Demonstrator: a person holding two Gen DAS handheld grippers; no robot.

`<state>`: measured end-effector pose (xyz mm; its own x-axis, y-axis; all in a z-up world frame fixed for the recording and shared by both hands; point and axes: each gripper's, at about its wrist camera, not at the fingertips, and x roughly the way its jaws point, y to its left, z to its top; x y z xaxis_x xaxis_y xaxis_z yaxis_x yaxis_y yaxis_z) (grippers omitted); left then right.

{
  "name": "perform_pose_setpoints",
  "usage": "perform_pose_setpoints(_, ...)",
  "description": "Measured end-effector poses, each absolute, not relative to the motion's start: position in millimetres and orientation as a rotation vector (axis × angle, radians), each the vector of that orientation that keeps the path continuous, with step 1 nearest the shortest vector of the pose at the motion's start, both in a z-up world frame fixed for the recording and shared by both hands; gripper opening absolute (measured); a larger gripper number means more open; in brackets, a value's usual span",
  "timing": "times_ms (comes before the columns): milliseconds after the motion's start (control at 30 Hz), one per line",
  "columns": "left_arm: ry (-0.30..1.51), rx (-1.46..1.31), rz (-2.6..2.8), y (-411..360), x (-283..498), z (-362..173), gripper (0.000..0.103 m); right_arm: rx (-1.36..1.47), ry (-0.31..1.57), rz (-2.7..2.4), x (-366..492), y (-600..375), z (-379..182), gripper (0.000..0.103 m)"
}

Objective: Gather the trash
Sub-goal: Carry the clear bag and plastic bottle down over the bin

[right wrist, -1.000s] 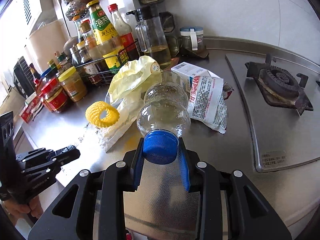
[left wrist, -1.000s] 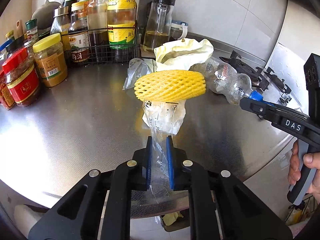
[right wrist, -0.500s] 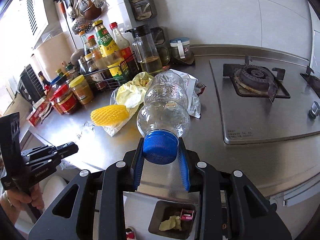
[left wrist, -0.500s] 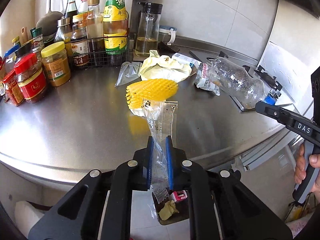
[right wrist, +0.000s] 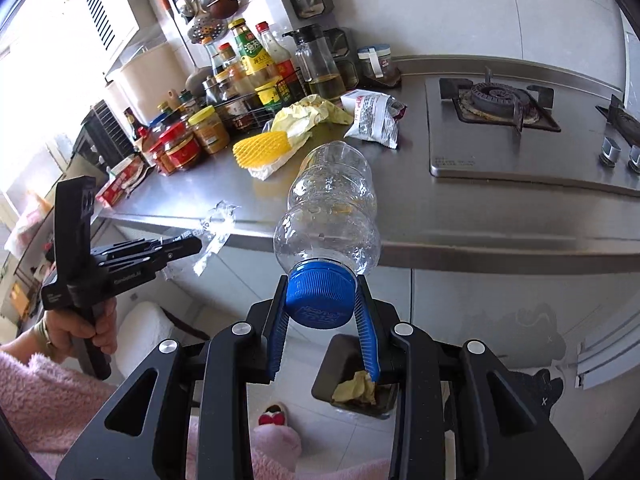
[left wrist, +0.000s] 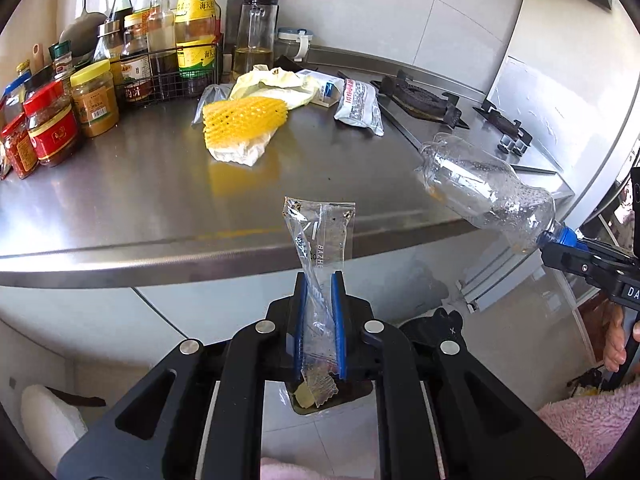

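Observation:
My left gripper (left wrist: 319,280) is shut on a clear plastic wrapper (left wrist: 320,236), which it holds in the air off the counter's front edge. My right gripper (right wrist: 322,280) is shut on the blue cap (right wrist: 320,294) of an empty clear bottle (right wrist: 332,208), also off the counter. On the floor below stands a dark trash bin (right wrist: 352,384) with yellowish scraps in it, seen under both grippers. Left on the steel counter (left wrist: 160,184) are a yellow foam net (left wrist: 244,120) on white paper, a yellow bag (left wrist: 272,84) and a white printed packet (left wrist: 358,106).
Sauce bottles in a wire rack (left wrist: 172,76) and jars (left wrist: 52,128) line the counter's back left. A gas hob (right wrist: 500,104) is at the right. A pink sleeve (right wrist: 52,400), pink slipper (right wrist: 274,420) and white floor lie below.
Both grippers have pulled back from the counter past its front edge, carrying the wrapper and the bottle. The wrapper has come away from the yellow net, and the floor bin has come into view.

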<state>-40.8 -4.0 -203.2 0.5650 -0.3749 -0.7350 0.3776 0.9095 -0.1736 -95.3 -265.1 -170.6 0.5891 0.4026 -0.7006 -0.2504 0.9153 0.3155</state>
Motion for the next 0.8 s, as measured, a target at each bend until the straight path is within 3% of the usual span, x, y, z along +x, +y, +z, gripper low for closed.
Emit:
perform_pose_setpoints(333, 0.981, -0.025, -0.457, -17, -58, -246, 0.011, 0.223, 1.018, 0.457, -124, -277, -205, 0.033)
perform_pose_setpoints(800, 1.222, -0.045, -0.418, -36, -32, -376, 0.011, 0.230, 1.301, 0.410, -85, -242, -356, 0.033)
